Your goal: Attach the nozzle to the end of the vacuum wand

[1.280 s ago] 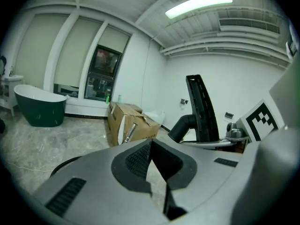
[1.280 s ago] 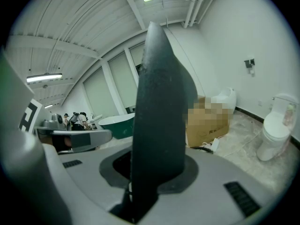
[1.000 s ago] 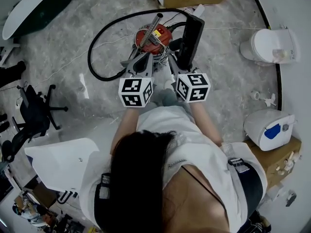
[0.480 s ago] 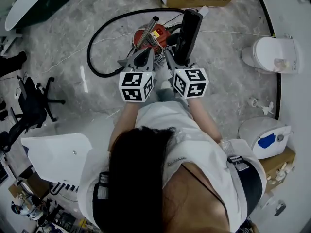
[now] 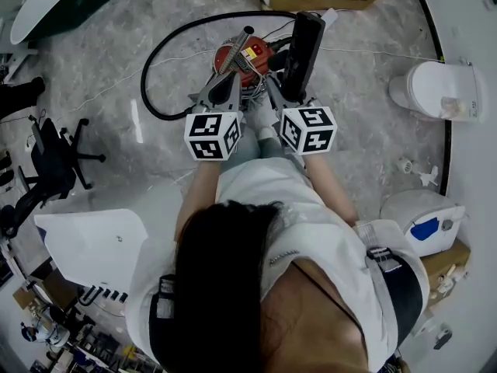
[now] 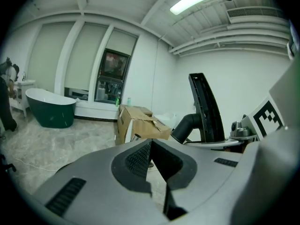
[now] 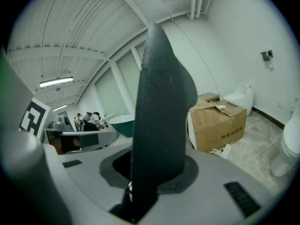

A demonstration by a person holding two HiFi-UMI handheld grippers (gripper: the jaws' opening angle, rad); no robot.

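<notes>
Both grippers have edged farther out toward the red canister vacuum [image 5: 258, 54]; right gripper [image 5: 283, 92] stays clamped on the long black plastic nozzle [image 5: 301, 49], just right of the silver metal wand [image 5: 238, 49], while left gripper [image 5: 231, 81] is closed and empty, so mating remains ahead

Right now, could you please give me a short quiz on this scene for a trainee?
1. True or false: the right hand-held gripper is clamped on the black nozzle.
2. The left hand-held gripper has its jaws: A) wide apart, B) together, C) closed round a hose.
3. What colour is the vacuum canister lying just beyond both grippers?
Key: 1 true; 2 B; 3 red.
</notes>
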